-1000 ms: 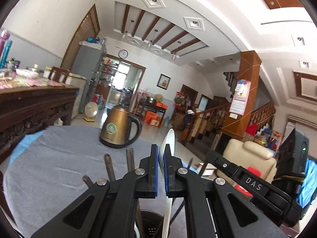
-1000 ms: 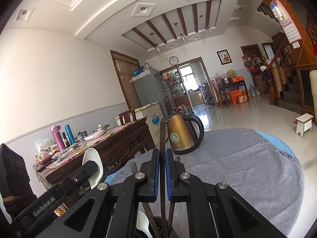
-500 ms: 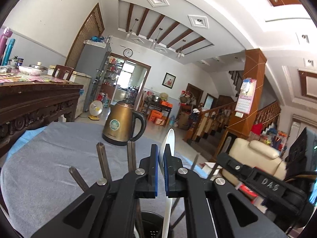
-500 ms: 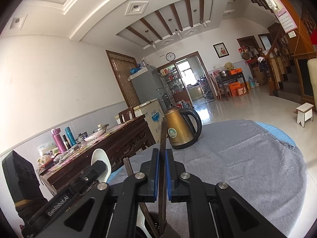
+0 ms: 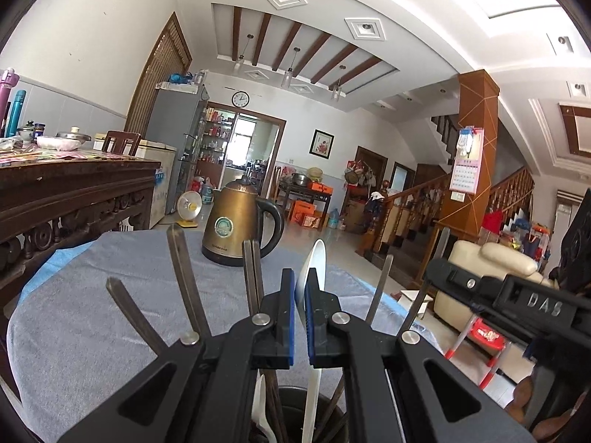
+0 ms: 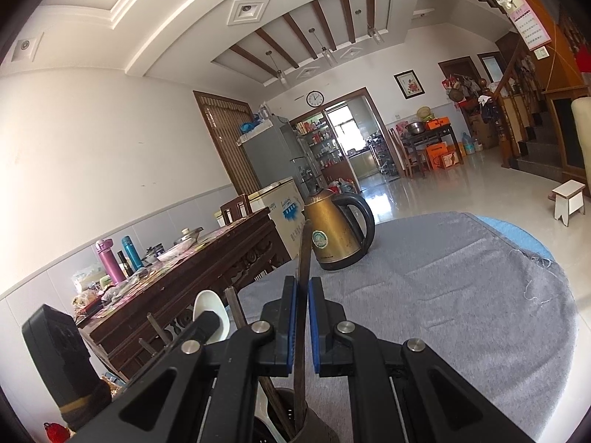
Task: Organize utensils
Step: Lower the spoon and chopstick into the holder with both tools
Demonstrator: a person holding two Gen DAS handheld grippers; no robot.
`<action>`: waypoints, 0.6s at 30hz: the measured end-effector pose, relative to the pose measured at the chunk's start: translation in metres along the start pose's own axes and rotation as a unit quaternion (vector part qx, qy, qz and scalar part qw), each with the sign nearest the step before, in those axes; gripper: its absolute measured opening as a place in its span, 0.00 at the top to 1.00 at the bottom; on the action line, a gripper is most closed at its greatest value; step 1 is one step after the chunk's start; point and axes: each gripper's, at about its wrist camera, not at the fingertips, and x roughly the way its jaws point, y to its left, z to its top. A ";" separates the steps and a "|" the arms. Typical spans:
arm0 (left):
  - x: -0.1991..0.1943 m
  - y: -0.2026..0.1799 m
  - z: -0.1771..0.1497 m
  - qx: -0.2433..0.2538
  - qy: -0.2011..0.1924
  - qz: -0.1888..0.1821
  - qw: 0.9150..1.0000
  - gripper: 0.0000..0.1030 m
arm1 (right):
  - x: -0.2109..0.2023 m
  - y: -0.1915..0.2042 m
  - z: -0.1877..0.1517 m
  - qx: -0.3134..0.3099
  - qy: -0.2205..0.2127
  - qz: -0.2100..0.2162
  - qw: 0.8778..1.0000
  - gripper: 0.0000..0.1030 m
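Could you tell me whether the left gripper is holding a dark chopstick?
No, the left gripper is shut on a white spoon above the dark holder.

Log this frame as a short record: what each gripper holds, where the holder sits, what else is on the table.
left gripper: shut on the white spoon, bowl end up
right gripper: shut on a dark chopstick, standing upright
holder: dark cup just below both grippers, with chopsticks and a spoon standing in it
table cover: grey cloth
other item: brass kettle, beyond the holder on the cloth
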 end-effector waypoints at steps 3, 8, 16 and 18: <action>-0.001 0.000 -0.002 0.006 0.003 0.004 1.000 0.95 | 0.000 0.000 0.000 0.000 0.002 0.001 1.000 0.93; -0.001 -0.001 -0.005 0.023 0.011 0.015 1.000 0.95 | 0.002 0.003 -0.001 -0.002 0.007 0.004 1.000 0.93; -0.001 -0.003 -0.009 0.038 0.016 0.028 0.999 0.95 | 0.004 0.012 -0.006 -0.015 0.019 0.011 1.000 0.93; 0.000 -0.003 -0.010 0.041 0.019 0.031 0.999 0.95 | 0.005 0.013 -0.007 -0.016 0.024 0.011 1.000 0.93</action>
